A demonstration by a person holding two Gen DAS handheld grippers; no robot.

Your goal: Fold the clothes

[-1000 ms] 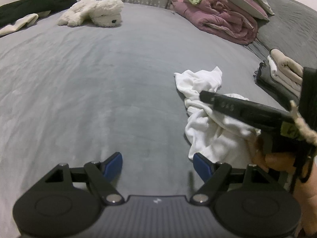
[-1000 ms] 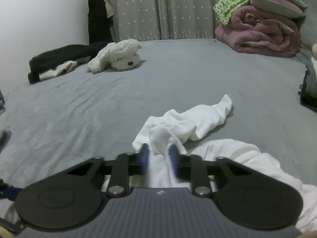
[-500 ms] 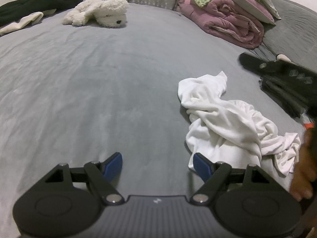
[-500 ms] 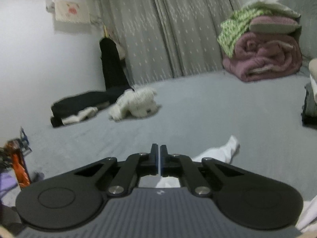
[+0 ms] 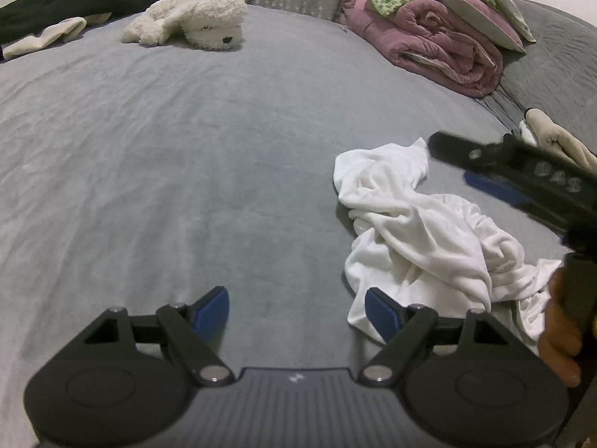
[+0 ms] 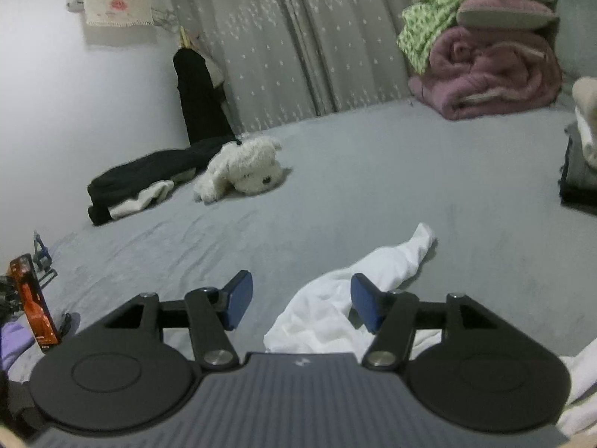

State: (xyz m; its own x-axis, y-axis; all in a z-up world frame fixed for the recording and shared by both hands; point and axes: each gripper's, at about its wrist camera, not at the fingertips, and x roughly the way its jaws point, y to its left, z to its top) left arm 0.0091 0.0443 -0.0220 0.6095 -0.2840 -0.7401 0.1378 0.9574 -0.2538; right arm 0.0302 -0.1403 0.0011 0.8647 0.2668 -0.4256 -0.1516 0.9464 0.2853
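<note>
White and crumpled, the garment (image 5: 418, 231) lies unfolded on the grey bed (image 5: 186, 156), just right of the left gripper (image 5: 296, 308), whose jaws stand wide apart and empty, while the right gripper (image 6: 300, 304) hangs above it, jaws opening with nothing clamped between them.

A wide bed under a grey sheet (image 6: 373, 171) fills the room. Along its far edge hang grey curtains (image 6: 298, 44) dotted with small white stars. To the left stands a plain white wall (image 6: 74, 112), where a pale cloth with a pink mark (image 6: 117, 7) hangs high up. The light is dim and even.
</note>
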